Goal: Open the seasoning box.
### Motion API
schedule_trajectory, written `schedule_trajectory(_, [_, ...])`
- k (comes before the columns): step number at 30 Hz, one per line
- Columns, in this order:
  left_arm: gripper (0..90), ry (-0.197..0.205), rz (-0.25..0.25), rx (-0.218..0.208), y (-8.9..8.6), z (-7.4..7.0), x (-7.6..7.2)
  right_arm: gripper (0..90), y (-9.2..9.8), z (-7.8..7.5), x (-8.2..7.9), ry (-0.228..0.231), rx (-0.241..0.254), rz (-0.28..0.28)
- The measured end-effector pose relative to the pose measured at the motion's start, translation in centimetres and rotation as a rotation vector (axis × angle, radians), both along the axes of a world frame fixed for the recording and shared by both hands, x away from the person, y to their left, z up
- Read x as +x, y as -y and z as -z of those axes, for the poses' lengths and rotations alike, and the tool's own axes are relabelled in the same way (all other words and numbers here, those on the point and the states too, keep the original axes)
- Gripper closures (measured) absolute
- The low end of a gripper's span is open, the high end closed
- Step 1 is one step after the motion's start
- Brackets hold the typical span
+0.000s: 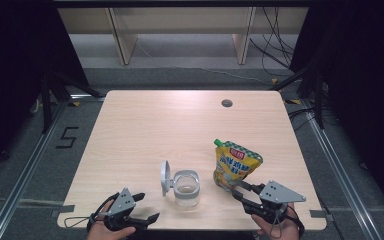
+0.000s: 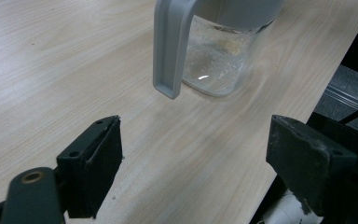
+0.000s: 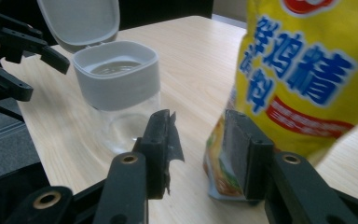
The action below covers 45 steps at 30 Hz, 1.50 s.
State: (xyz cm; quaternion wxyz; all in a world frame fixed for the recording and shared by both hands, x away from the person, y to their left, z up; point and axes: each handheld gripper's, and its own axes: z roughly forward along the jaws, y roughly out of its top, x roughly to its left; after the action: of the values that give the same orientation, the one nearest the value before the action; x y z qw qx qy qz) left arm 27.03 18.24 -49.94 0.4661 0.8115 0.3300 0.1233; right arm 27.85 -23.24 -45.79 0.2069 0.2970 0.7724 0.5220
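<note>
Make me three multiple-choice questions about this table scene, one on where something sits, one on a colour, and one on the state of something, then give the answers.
1. Where does the yellow pouch stand relative to the clear jar in the high view?
A. To its right
B. To its left
C. Inside it

2. What colour is the jar's hinged lid?
A. Red
B. Grey
C. Green

3. What state is the jar's lid in?
A. Snapped shut
C. Lying loose on the table
B. Flipped open

Answers:
1. A, the pouch stands right of the jar, near the right gripper.
2. B, the lid and collar look grey in both gripper views.
3. B, the lid stands up from the collar, leaving the mouth uncovered.
</note>
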Motion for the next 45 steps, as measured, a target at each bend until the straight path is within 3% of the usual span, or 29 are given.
schedule_trajectory(5, [17.9,-0.007,-0.001,0.007,0.1,0.0,0.0,61.0,0.7,0.1,-0.2,-0.01,-0.001,0.021])
schedule_trajectory(6, [17.9,-0.004,0.0,0.028,0.0,0.0,0.1,60.8,0.8,0.2,-0.2,-0.017,-0.001,0.02])
schedule_trajectory(9, [17.9,0.001,0.006,0.012,0.1,0.0,0.0,59.6,1.3,0.3,-0.3,-0.027,0.003,0.043])
schedule_trajectory(11, [17.9,0.001,0.008,0.029,0.1,-0.1,0.1,59.5,1.7,0.4,-0.2,-0.011,-0.01,0.048])
schedule_trajectory(12, [17.9,0.001,0.007,0.023,0.2,0.0,0.1,59.1,1.8,0.5,-0.1,-0.029,-0.01,0.043])
schedule_trajectory(13, [17.9,0.002,0.008,0.027,0.1,0.0,0.1,58.5,2.1,0.6,0.1,0.001,-0.02,0.043])
schedule_trajectory(14, [17.9,0.009,0.019,0.052,0.0,0.0,0.2,57.9,2.1,0.6,0.0,-0.024,-0.009,0.061])
schedule_trajectory(17, [17.9,0.019,0.032,0.056,0.0,0.0,0.3,52.6,2.6,1.0,0.3,-0.03,-0.025,0.072])
schedule_trajectory(18, [17.9,0.013,0.028,0.035,0.1,0.0,0.3,43.1,2.7,1.4,0.7,-0.049,-0.046,0.067])
schedule_trajectory(19, [17.9,0.013,0.028,0.035,0.1,0.0,0.3,43.1,2.7,1.4,0.7,-0.049,-0.046,0.067])
schedule_trajectory(20, [17.9,-0.005,0.014,0.015,0.2,0.1,0.2,38.2,2.6,2.0,0.9,-0.1,-0.035,0.089])
schedule_trajectory(21, [17.9,-0.012,0.015,0.026,0.2,0.0,0.2,35.9,2.7,2.0,1.0,-0.084,-0.052,0.09])
schedule_trajectory(22, [17.9,0.006,0.03,0.056,0.0,-0.1,0.4,34.1,2.7,2.1,1.1,-0.106,-0.046,0.097])
schedule_trajectory(24, [17.9,0.005,0.03,0.053,0.0,0.0,0.4,30.6,2.9,2.1,1.4,-0.086,-0.031,0.111])
schedule_trajectory(26, [17.9,-0.011,0.012,0.026,0.2,0.1,0.3,29.5,3.0,2.1,1.5,-0.1,-0.023,0.117])
schedule_trajectory(28, [18.0,-0.014,0.014,0.037,0.2,0.0,0.3,26.1,3.4,2.2,1.7,-0.099,-0.022,0.137])
schedule_trajectory(29, [18.0,-0.006,0.018,0.042,0.3,0.0,0.4,23.0,3.5,2.3,1.8,-0.112,0.016,0.154])
schedule_trajectory(33, [18.0,-0.015,0.024,0.035,0.4,0.1,0.4,22.1,3.9,2.5,2.3,-0.099,-0.002,0.15])
schedule_trajectory(34, [18.0,-0.007,0.029,0.066,0.3,0.0,0.5,21.9,3.8,2.6,2.3,-0.112,0.01,0.153])
schedule_trajectory(35, [18.0,0.006,0.04,0.07,0.3,-0.1,0.5,21.9,3.8,2.6,2.3,-0.112,0.01,0.153])
schedule_trajectory(38, [18.0,-0.007,0.026,0.06,0.3,0.0,0.5,21.6,3.6,2.6,2.8,-0.077,-0.014,0.129])
schedule_trajectory(40, [18.0,0.014,0.039,0.076,0.1,-0.1,0.5,20.3,3.3,2.7,2.7,-0.097,-0.016,0.134])
schedule_trajectory(41, [18.0,0.014,0.039,0.076,0.1,-0.1,0.5,20.3,3.3,2.7,2.7,-0.097,-0.016,0.134])
schedule_trajectory(42, [18.0,-0.002,0.021,0.049,0.3,0.0,0.3,20.4,3.3,2.7,2.8,-0.087,-0.022,0.129])
schedule_trajectory(45, [18.0,-0.007,0.021,0.047,0.3,0.0,0.4,20.1,3.3,2.8,2.9,-0.082,-0.026,0.127])
